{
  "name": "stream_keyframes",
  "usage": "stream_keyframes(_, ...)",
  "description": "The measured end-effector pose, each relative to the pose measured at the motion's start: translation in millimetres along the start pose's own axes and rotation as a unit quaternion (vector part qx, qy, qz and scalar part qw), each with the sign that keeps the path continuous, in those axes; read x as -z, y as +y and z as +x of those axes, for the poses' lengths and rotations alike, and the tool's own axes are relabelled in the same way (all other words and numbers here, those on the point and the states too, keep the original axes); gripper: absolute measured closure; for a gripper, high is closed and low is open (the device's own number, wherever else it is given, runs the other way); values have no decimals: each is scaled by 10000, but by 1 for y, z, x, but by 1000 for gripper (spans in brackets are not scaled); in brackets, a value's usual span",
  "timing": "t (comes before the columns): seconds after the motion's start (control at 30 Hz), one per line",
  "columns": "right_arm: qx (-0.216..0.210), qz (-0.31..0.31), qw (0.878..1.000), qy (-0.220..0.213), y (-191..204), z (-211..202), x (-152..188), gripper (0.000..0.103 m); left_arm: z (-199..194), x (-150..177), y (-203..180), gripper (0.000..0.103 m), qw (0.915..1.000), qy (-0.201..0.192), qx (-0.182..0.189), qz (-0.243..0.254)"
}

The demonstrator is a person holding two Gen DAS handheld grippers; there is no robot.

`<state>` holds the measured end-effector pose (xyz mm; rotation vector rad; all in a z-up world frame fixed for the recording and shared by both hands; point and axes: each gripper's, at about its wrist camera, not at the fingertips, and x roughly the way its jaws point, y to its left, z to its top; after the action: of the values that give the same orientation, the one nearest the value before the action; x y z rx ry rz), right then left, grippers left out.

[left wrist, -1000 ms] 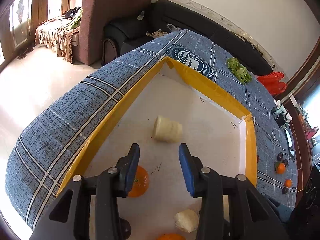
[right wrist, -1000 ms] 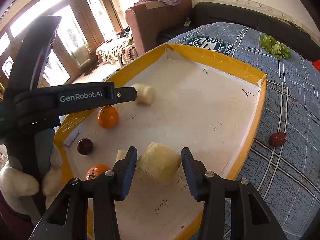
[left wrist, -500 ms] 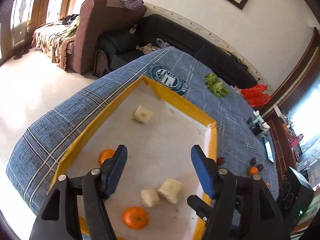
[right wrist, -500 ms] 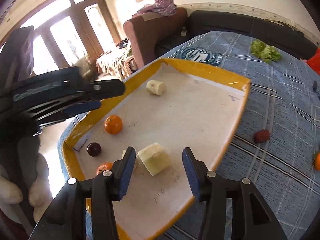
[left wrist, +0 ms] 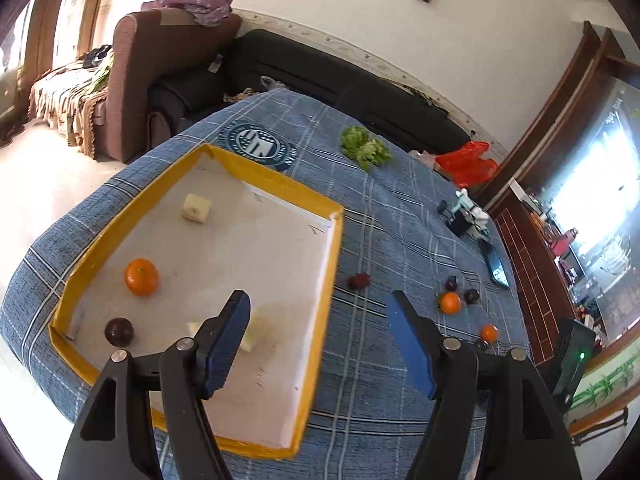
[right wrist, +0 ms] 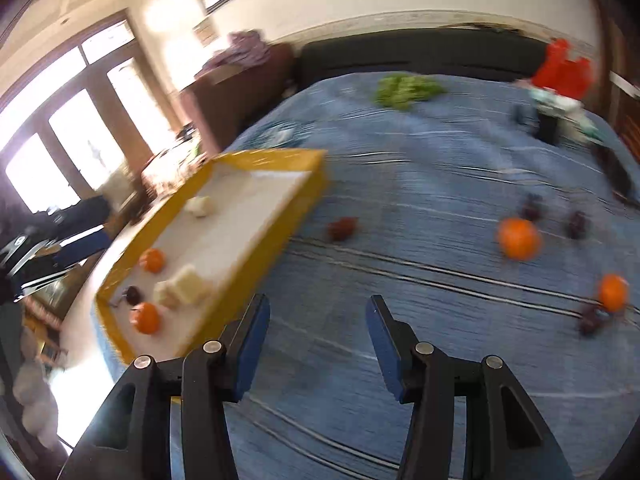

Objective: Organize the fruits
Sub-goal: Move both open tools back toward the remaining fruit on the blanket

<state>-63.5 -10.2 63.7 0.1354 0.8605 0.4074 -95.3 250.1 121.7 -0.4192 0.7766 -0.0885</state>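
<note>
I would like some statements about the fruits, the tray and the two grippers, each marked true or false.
1. An orange lies inside the yellow-rimmed tray. True.
2. The right gripper holds a pale fruit chunk. False: nothing is between its fingers.
3. A dark red fruit lies on the blue cloth beside the tray. True.
4. The green leaves lie inside the tray. False: they lie on the cloth, beyond it.
5. The left gripper is empty. True; its jaws are opening.
</note>
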Motion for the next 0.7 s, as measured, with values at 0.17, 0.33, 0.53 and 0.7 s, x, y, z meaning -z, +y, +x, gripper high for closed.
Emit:
stream_keyframes(0.17, 587, 779, 9948, -305, -87, -44, 4, 48, 6, 9, -25, 30, 9997, 85, 117, 213)
stream_keyframes(0.33, 952, 1436, 9839, -479, -153, -73, 14, 48, 23, 18, -49, 30, 9985, 302, 186, 422)
stream_keyframes(0.53, 813, 1595, 9834, -300, -167, -58, 15, 48, 43, 26, -73, 30, 9962, 536, 181, 665)
stream_keyframes(0.7, 770, 1520, 9853, -87, -167, -32, 14, 49, 62, 30, -94, 30, 9936, 682, 176, 879)
